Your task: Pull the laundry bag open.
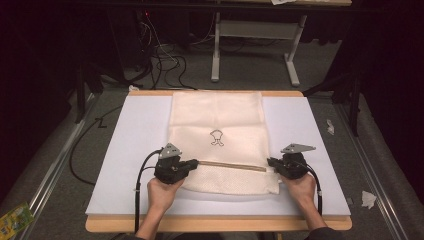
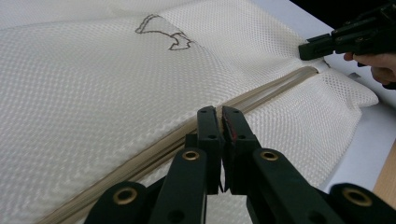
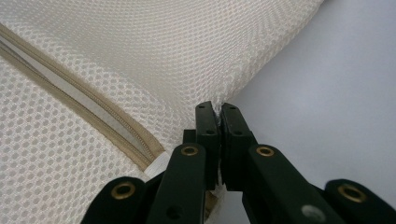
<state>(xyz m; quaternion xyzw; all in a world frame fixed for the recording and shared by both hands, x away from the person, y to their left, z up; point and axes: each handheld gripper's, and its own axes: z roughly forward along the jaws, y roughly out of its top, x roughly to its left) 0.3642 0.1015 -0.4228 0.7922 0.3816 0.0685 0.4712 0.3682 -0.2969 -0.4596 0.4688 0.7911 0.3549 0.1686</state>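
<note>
A cream mesh bag (image 1: 215, 115) lies flat on a white board (image 1: 140, 130), with a small outline logo (image 1: 216, 137) at its middle. A tan zipper (image 1: 230, 166) runs across its near part. My left gripper (image 1: 196, 163) is at the zipper's left end. In the left gripper view its jaws (image 2: 219, 116) are pressed together on the zipper line (image 2: 275, 86), and the slider is hidden. My right gripper (image 1: 270, 162) pinches the bag's edge at the zipper's right end. In the right gripper view it (image 3: 218, 112) is shut on mesh (image 3: 163, 46) just past the zipper (image 3: 93, 112).
The board rests on a wooden table (image 1: 215, 224). Behind it are a desk's white legs (image 1: 216, 50) and loose cables (image 1: 165, 65) on the grey carpet. Paper scraps (image 1: 368, 199) lie on the floor at right and a green packet (image 1: 15, 217) at bottom left.
</note>
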